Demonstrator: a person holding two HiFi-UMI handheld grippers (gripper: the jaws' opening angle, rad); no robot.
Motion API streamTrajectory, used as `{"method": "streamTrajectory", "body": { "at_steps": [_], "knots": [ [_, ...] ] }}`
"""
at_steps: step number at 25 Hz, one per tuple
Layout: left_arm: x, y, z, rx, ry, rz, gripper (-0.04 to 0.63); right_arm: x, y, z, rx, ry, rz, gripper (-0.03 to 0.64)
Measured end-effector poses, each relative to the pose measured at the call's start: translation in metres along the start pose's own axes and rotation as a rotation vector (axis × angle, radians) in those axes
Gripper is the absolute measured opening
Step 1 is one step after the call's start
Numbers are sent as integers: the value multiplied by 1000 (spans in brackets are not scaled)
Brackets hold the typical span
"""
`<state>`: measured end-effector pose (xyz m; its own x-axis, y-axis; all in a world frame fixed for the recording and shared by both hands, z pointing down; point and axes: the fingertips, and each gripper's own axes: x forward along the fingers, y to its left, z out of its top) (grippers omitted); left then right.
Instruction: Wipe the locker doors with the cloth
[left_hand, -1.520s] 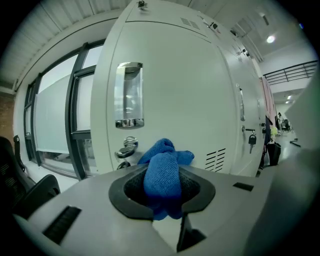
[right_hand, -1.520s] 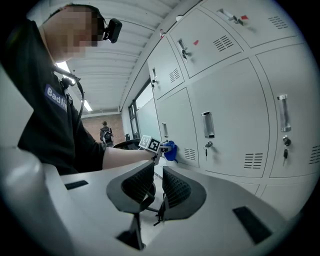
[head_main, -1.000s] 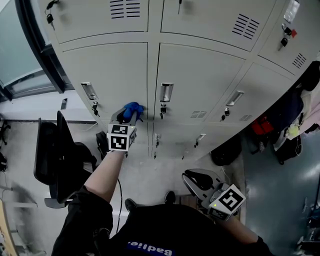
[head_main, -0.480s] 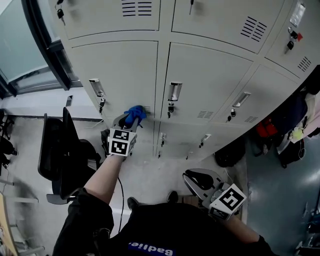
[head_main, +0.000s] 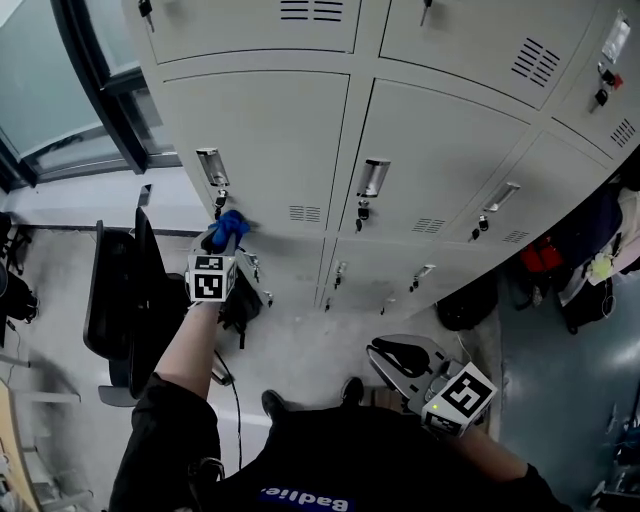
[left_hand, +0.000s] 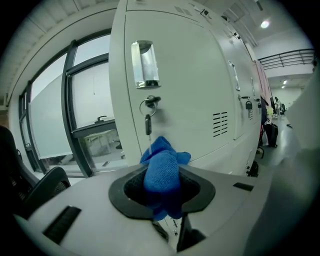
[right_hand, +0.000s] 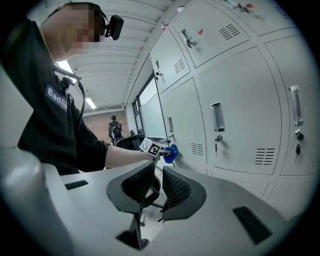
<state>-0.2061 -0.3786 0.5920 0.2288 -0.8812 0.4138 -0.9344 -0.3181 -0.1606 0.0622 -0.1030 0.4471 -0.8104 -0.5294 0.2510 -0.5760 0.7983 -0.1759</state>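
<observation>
A blue cloth (head_main: 231, 222) is bunched between the jaws of my left gripper (head_main: 224, 238), which is shut on it. The cloth presses against the lower left part of a grey locker door (head_main: 275, 140), just under its handle (head_main: 211, 165) and hanging key (head_main: 219, 201). From the left gripper view the cloth (left_hand: 162, 172) fills the jaws, with the handle (left_hand: 145, 64) and key (left_hand: 148, 119) right above. My right gripper (head_main: 398, 358) hangs low by the person's waist, away from the lockers, its jaws together on nothing (right_hand: 158, 186). In the right gripper view the cloth (right_hand: 170, 154) shows far off.
A black office chair (head_main: 120, 290) stands left of the left arm, beside a window frame (head_main: 95, 90). More locker doors (head_main: 440, 150) run to the right. Bags and clothes (head_main: 560, 260) hang at the far right. A dark bag (head_main: 458, 305) lies at the locker base.
The left gripper has carried the cloth leftward across the door, from the seam between two doors to under the left door's handle. The right gripper has stayed put.
</observation>
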Motion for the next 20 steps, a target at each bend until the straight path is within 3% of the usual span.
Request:
{"method": "streamTrajectory", "body": {
  "at_steps": [8,20],
  "knots": [
    [22,-10,2,13,22,-33,104,-7,-2,-3,40,-10,-24,48],
    [43,-152,43,90,9,-253,104,-48,-30,-6,100,-83,-93,48]
  ]
}}
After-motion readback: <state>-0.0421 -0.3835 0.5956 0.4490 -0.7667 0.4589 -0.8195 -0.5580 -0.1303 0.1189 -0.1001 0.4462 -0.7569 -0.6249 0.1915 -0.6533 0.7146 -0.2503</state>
